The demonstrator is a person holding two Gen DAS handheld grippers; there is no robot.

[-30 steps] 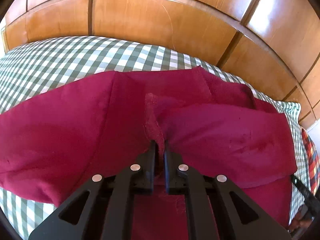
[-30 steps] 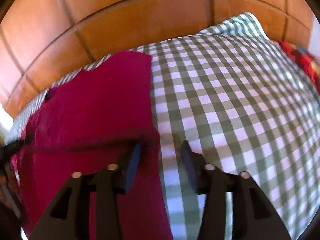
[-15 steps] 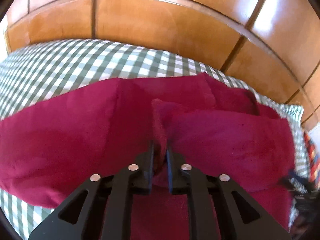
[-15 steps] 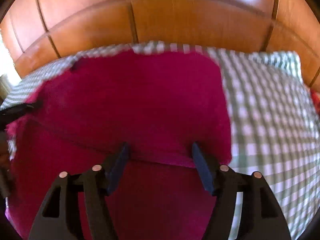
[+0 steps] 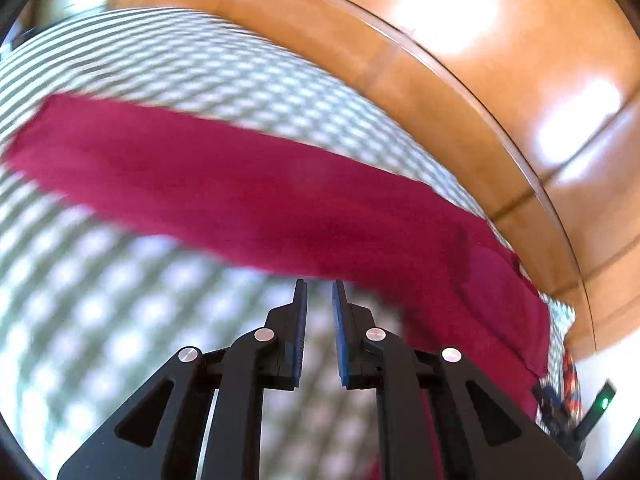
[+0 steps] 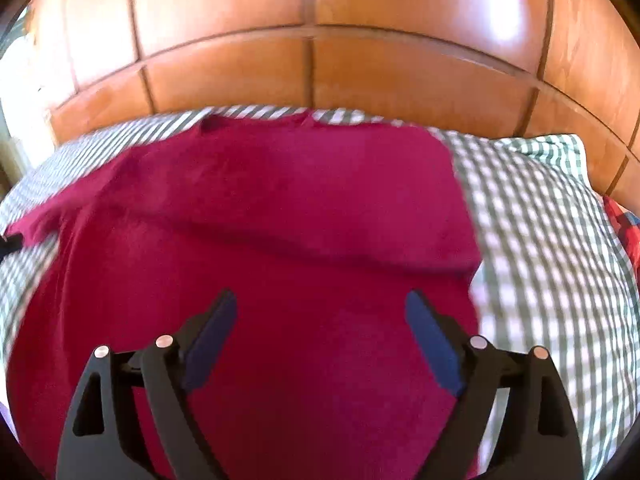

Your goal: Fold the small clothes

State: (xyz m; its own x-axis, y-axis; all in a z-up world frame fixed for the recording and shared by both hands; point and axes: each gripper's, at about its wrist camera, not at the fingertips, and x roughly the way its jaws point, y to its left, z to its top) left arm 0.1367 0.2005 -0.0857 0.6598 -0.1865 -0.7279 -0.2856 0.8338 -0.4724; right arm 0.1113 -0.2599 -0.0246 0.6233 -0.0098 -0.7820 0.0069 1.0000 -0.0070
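A dark red garment (image 6: 280,208) lies spread on the green-and-white checked bed cover (image 6: 540,260), with a folded layer across its far half. My right gripper (image 6: 320,300) hovers over the garment's near part. Its jaws are opening wide and nothing is between the pads. In the blurred left wrist view the garment (image 5: 240,192) shows as a long red band running from upper left to lower right. My left gripper (image 5: 319,284) sits just short of its near edge, over the checked cover (image 5: 100,320). Its jaws stand a narrow gap apart and hold nothing.
A polished wooden headboard (image 6: 320,72) rises right behind the bed and also fills the upper right of the left wrist view (image 5: 440,80). A red plaid cloth (image 6: 624,224) lies at the right edge of the bed. The checked cover stretches to the right of the garment.
My left gripper let go of the raised fold of red cloth and swung away, so it is now over the checked cover. My right gripper moved over the garment and its jaws widened.
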